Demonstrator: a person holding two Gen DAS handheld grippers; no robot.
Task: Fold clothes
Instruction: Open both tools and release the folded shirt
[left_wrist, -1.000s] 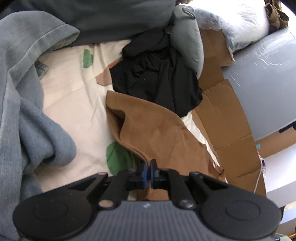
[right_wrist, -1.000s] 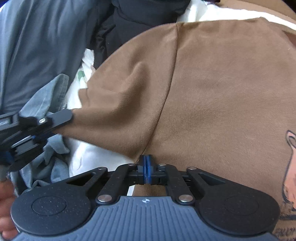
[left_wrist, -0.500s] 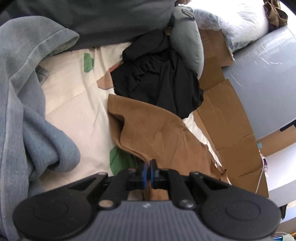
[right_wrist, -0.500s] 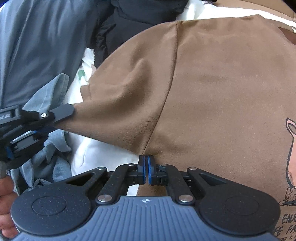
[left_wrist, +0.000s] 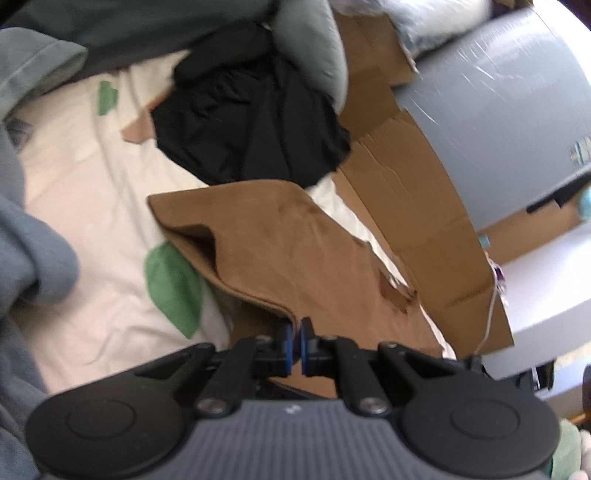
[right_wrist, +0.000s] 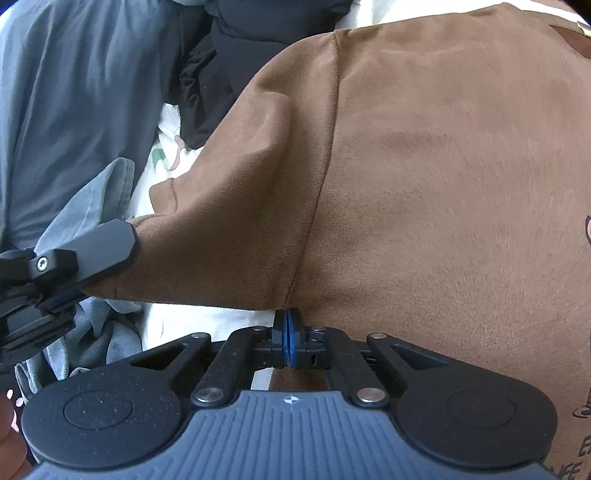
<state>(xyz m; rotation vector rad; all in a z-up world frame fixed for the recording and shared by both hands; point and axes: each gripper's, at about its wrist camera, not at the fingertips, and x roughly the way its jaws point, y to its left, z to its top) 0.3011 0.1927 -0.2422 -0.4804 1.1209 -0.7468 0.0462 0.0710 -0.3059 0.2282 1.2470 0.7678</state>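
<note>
Our left tongs (left_wrist: 294, 332) are pinched tight on the hem edge of the brown T-shirt (left_wrist: 295, 258), blue pads meeting with cloth between them. Our right tongs (right_wrist: 287, 325) are clamped the same way on the shirt's lower edge, right where the sleeve seam comes down. In the right wrist view we see the left tongs (right_wrist: 92, 247) out at the sleeve end, so we judge we are holding the sleeve stretched between the two grips, most likely to square it up or swing it across the body for a fold.

The shirt lies spread on the bed sheet (left_wrist: 85, 206), cream with green leaf patches. Its fabric looks soft and matte, almost suede-like, with a straight stitched seam and a printed drawing at the right edge. One corner curls up into a loose pocket.

Further out we have a crumpled black garment (left_wrist: 251, 125) just beyond the shirt, a heavy blue-grey sweatshirt (left_wrist: 33, 258) bunched at the left, and flattened cardboard (left_wrist: 417, 206) along the bedside.
</note>
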